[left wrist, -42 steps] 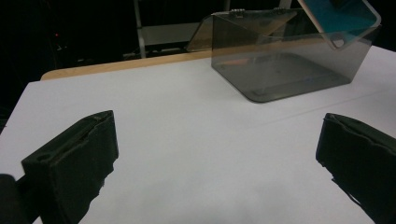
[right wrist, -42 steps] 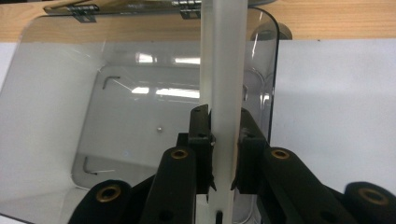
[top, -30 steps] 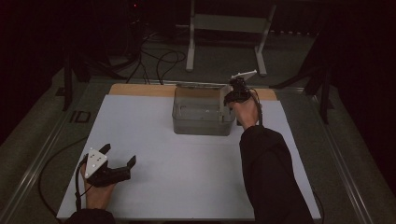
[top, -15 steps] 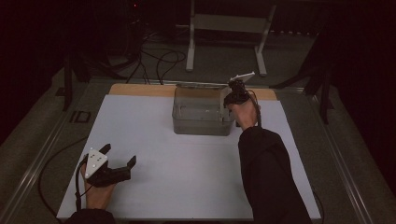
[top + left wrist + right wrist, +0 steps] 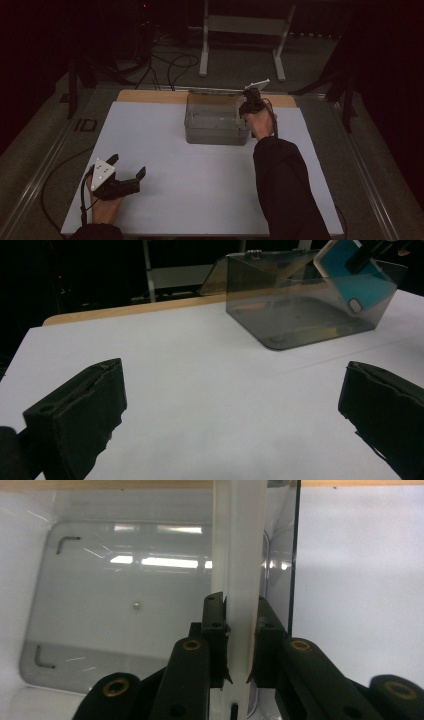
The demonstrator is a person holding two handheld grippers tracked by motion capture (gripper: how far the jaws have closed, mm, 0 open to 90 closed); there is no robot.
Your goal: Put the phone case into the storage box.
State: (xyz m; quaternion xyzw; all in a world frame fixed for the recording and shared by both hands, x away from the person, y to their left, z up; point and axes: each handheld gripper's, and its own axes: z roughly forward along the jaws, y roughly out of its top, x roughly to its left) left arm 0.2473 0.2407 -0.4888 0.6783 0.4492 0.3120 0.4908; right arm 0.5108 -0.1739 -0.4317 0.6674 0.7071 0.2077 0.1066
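Observation:
A clear, smoke-tinted plastic box (image 5: 216, 120) stands at the back middle of the white table top (image 5: 200, 190). My right gripper (image 5: 248, 102) hangs over the box's right end, shut on a phone with a teal back and white edge (image 5: 350, 275). The phone is tilted, its lower part inside the box (image 5: 300, 305) and its top above the rim. In the right gripper view the phone (image 5: 237, 555) shows edge-on, with the gripper (image 5: 239, 640) clamped on both its faces above the box floor (image 5: 125, 605). My left gripper (image 5: 128, 165) rests open at the front left, nothing between its fingers (image 5: 85, 415).
A wooden strip (image 5: 150, 96) runs along the table's far edge behind the box. Cables and a metal stand's legs (image 5: 240, 55) lie on the dark floor beyond. A dark sleeve (image 5: 285, 190) crosses the table's right front.

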